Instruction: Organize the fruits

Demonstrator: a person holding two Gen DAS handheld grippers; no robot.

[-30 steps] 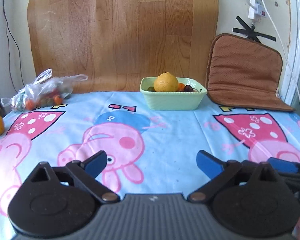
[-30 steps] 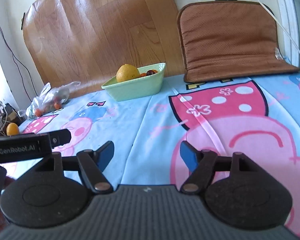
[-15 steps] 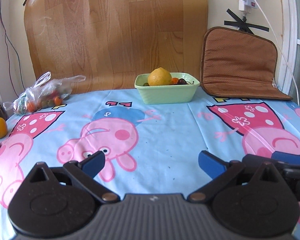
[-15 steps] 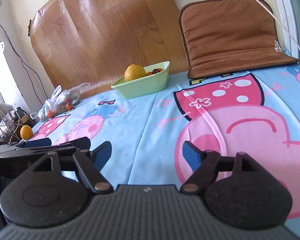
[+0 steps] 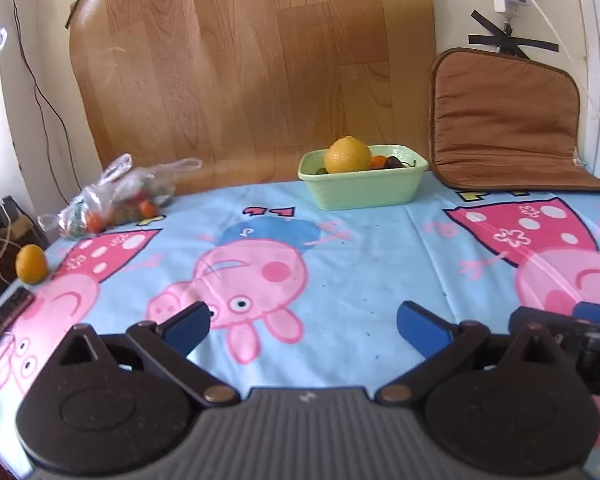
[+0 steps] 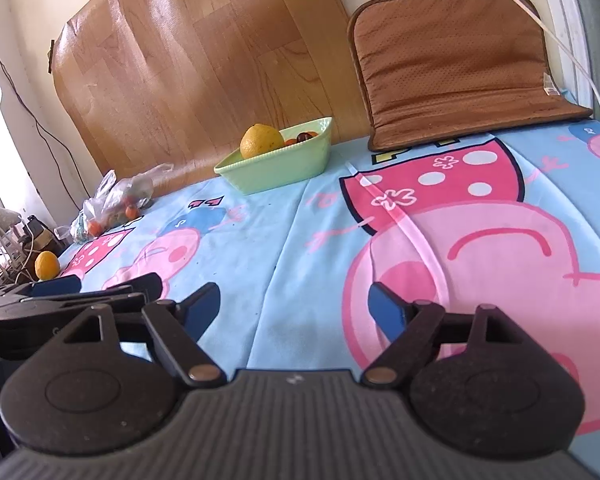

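A pale green bowl [image 5: 404,190] stands at the back of the table with a large orange [image 5: 348,155] and small dark and orange fruits in it; it also shows in the right wrist view [image 6: 300,164]. A clear plastic bag of small fruits [image 5: 116,200] lies at the back left. A loose yellow-orange fruit [image 5: 31,264] sits near the left edge, and shows in the right wrist view [image 6: 46,265]. My left gripper [image 5: 302,326] is open and empty, low over the cloth near the front. My right gripper [image 6: 294,310] is open and empty beside it.
A cartoon-pig tablecloth [image 5: 340,264] covers the table. A brown cushion [image 5: 508,120] leans on the wall at the back right. A wood-pattern sheet [image 5: 252,72] stands behind the bowl. A dark flat object [image 5: 4,314] lies at the left edge. Cables hang on the wall.
Both grippers have drawn back and risen a little, so the bowl and bag look farther away. The left gripper has turned slightly left. Both stay open and empty.
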